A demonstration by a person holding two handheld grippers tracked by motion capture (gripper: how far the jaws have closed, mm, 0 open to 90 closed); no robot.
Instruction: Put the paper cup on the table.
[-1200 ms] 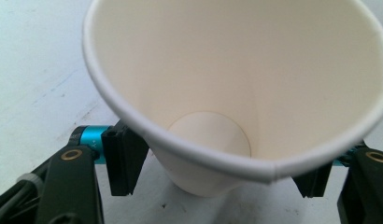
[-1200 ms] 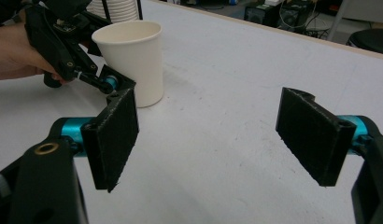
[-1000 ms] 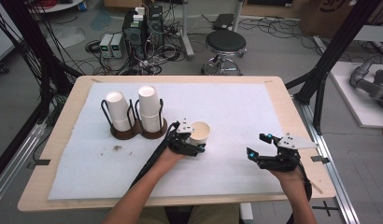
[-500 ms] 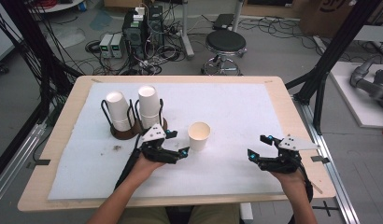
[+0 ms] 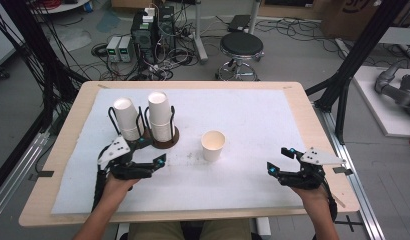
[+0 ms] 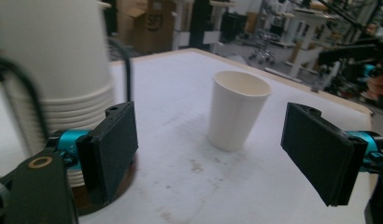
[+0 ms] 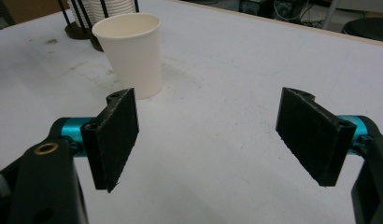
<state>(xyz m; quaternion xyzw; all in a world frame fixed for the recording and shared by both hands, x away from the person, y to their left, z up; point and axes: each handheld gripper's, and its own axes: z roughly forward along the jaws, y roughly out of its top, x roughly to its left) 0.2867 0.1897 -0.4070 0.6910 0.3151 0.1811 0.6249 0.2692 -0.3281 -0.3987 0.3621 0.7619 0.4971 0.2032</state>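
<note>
The paper cup [image 5: 213, 145] stood upright and alone; your left gripper [image 5: 155, 163] had released it and drawn back, jaws spread. Your right gripper [image 5: 278, 161] waited, likewise released.

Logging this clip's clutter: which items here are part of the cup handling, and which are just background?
In play:
single paper cup, upright
two cup stacks in the wire holder
left gripper, open
right gripper, open

Background:
stool
electronics boxes
floor cables
</note>
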